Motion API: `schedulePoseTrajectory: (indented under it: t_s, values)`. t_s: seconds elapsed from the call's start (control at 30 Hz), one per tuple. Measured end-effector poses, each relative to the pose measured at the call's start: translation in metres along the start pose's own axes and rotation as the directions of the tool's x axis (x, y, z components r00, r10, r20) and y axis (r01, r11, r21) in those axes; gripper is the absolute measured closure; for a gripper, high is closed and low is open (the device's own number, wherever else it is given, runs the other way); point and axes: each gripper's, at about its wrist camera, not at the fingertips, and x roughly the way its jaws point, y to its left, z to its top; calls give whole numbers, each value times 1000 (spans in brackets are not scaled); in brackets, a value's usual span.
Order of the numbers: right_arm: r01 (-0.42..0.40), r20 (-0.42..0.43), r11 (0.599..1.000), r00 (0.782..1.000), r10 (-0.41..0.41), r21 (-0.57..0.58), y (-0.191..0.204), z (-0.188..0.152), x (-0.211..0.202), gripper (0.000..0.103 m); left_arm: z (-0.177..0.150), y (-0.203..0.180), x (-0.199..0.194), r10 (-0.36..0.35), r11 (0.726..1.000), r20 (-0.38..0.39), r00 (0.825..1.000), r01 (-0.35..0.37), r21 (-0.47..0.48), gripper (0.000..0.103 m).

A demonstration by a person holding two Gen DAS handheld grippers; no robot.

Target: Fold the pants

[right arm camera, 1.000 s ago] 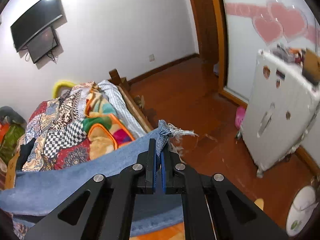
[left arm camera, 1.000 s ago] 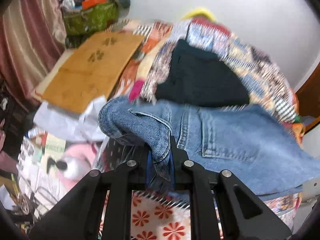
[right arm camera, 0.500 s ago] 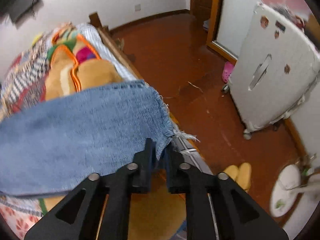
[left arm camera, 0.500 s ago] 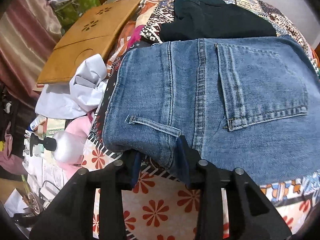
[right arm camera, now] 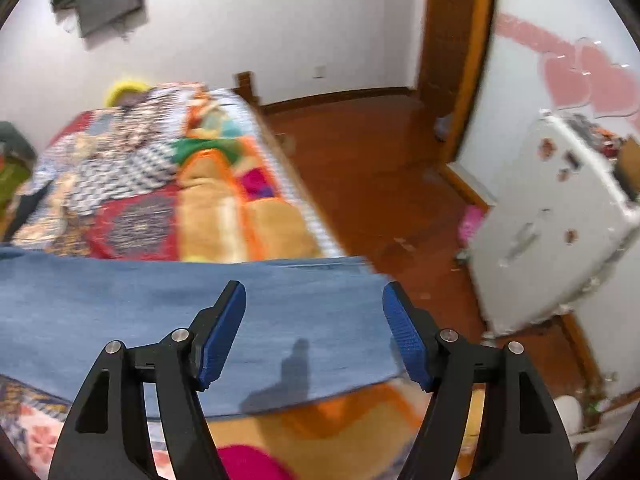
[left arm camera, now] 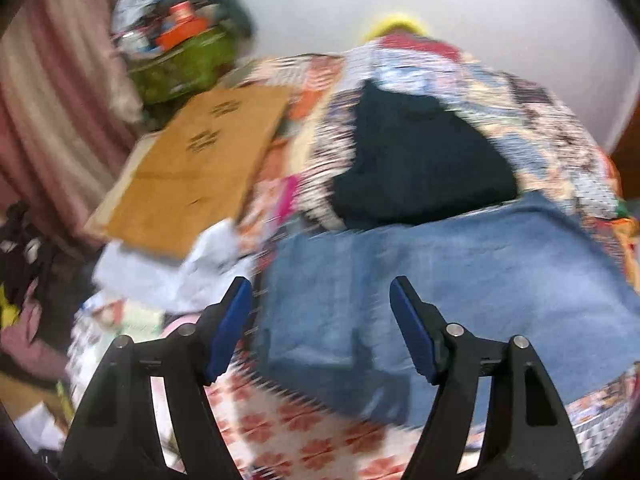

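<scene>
Both wrist cameras sit low and close over the bed (right arm camera: 276, 224), each looking forward between its own hand-held gripper's spread fingers. The left view faces the cluttered left edge and far wall; the right view faces the right edge and floor (right arm camera: 372, 184). Both share the jeans (left arm camera: 460, 280).

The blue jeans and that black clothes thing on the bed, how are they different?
The jeans are light blue denim; the black garment is very dark. The jeans lie nearer the open left gripper, the black garment farther back, touching their far edge. Both rest on the patterned quilt, and neither is gripped.
</scene>
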Motion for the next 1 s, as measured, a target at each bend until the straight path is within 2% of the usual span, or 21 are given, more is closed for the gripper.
schedulePoseTrajectory:
  t_s: [0.1,0.17,0.27,0.33,0.4,0.47,0.57,0.73,0.87,1.0]
  values:
    - [-66,-41,998,997,66,-10,21,-12,16,35,14,-47,14,-104,993,-26,994,105,59,31]
    - [-85,-90,996,993,83,-28,35,-24,32,36,18,-89,31,-143,980,-52,988,149,136,31]
    - [-106,-175,993,980,98,-41,45,-45,54,35,24,-135,60,-133,967,-85,987,148,208,31]
    - [-99,-134,994,987,91,-54,45,-54,51,32,33,-152,78,-128,965,-104,986,148,218,31]
    - [-104,-136,993,986,95,-61,45,-56,49,31,43,-165,92,-131,964,-100,986,150,219,31]
    - [-117,-142,990,984,106,-74,42,-56,47,31,54,-181,111,-135,958,-130,982,163,235,31]
    - [-125,-150,989,982,112,-74,39,-57,46,31,63,-191,126,-124,958,-141,982,156,242,29]
    - [-113,-150,993,983,106,-41,32,-60,39,31,78,-197,126,-117,962,-101,988,138,236,29]
    - [-95,-130,995,987,96,14,18,-62,28,31,88,-205,124,-81,966,-71,994,96,239,29]
    - [-89,-107,985,989,106,149,-12,-66,16,31,93,-208,105,-152,967,-64,986,162,198,29]
